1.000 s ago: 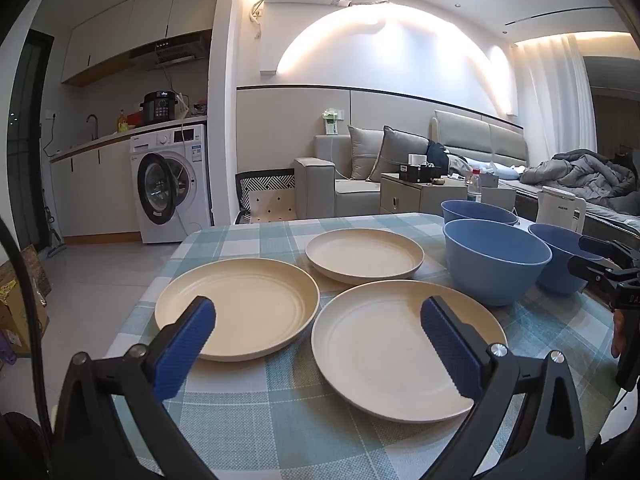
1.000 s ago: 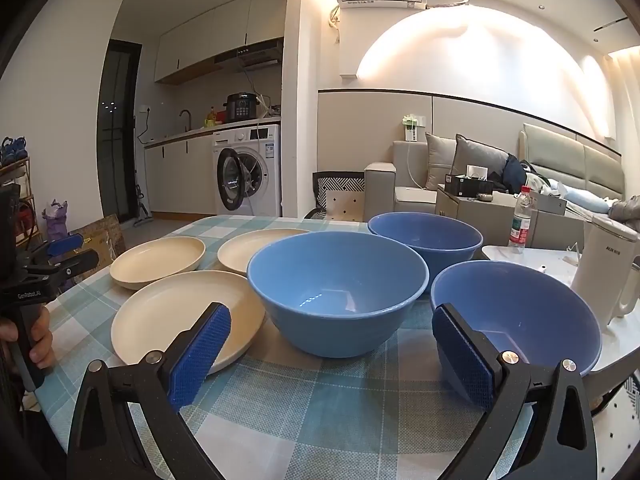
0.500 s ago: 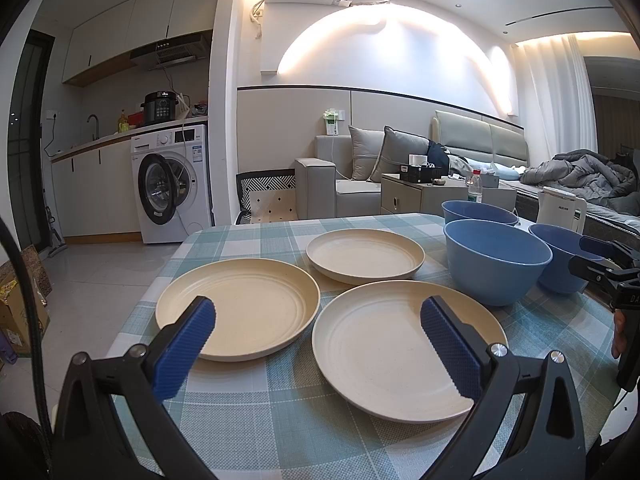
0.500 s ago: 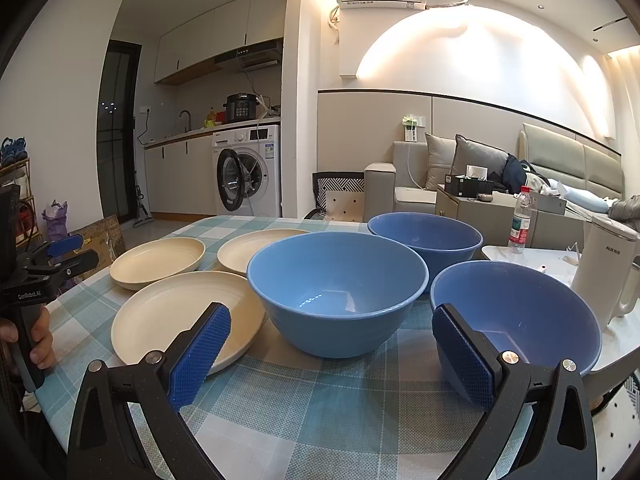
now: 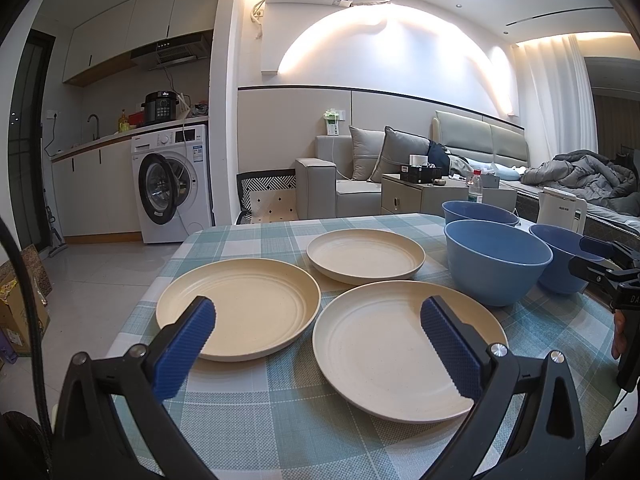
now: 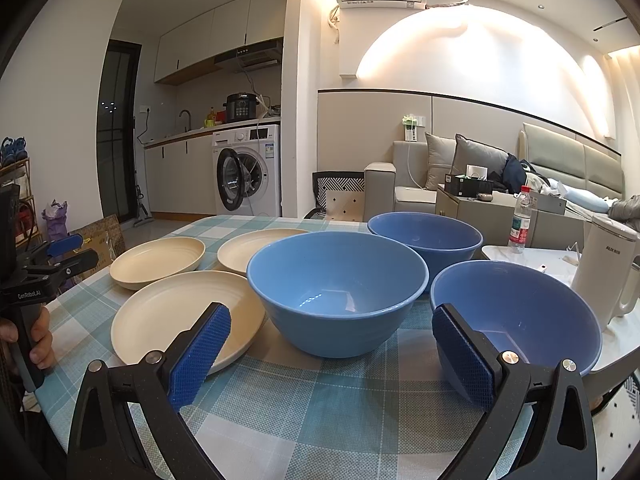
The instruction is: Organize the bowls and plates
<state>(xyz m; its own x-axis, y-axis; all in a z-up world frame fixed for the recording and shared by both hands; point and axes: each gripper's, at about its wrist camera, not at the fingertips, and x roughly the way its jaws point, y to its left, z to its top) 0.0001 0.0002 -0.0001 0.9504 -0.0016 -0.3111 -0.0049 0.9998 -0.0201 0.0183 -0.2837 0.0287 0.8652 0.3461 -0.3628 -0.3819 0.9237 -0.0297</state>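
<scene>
Okay, left gripper [image 5: 318, 334] & right gripper [image 6: 330, 340] both wide, nothing held; risk: thin plate [image 5: 408, 344] rim slips, or nudges bowl [image 6: 338, 292] beside it.

Three cream plates [image 5: 404, 344] lie empty at the left; three blue bowls [image 6: 338, 292] stand upright at the right.

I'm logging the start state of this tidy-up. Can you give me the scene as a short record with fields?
plates: three cream plates, unstacked; nearest plate, left plate, far plate
bowls: three blue bowls, unstacked; middle bowl, far bowl, right bowl
surface: checked tablecloth
left hand-held gripper: open, holding nothing
right hand-held gripper: open, holding nothing
beside bowls: white kettle
</scene>
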